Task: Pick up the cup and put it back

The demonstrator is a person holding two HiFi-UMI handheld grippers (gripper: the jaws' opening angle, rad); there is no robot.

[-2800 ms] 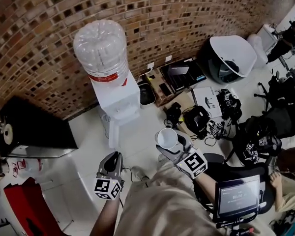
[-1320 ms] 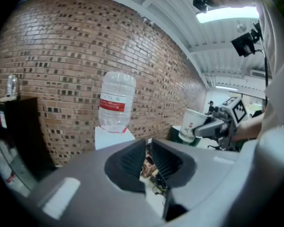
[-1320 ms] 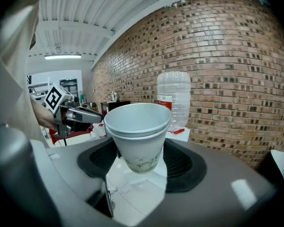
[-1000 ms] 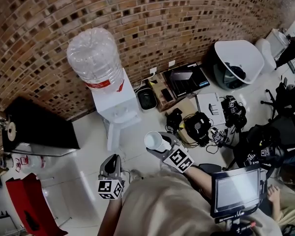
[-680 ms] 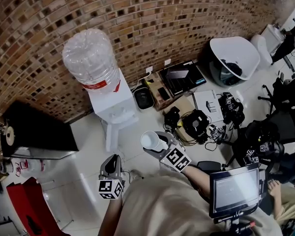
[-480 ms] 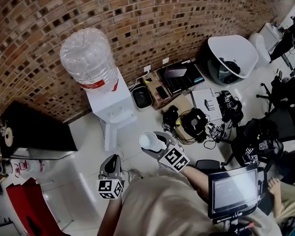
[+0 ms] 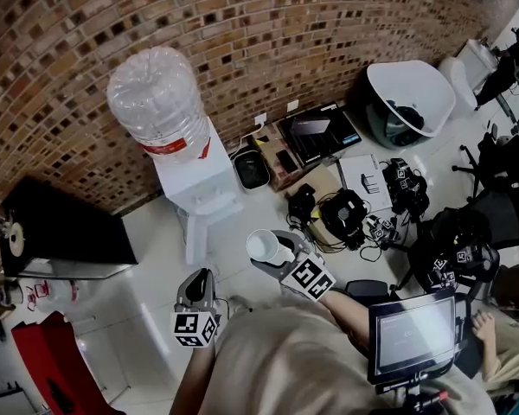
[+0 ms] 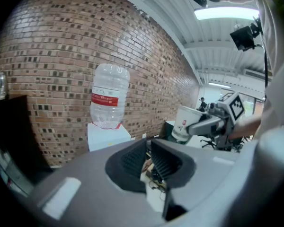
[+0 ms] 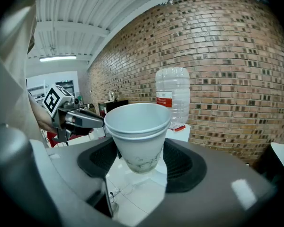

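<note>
Right hand-held gripper pinching the white paper cup by its sides; cup upright, mouth up, held in the air above the floor, apart from the water dispenser at the brick wall; left hand-held gripper beside it, jaws drawn almost together, nothing between them.

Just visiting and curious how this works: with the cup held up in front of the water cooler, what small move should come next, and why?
Probably ease the right gripper slightly forward and down toward the water cooler, to start putting the cup back. The cup sits upright, clamped between the jaws, resting on nothing. The left gripper is shut and empty.
</note>
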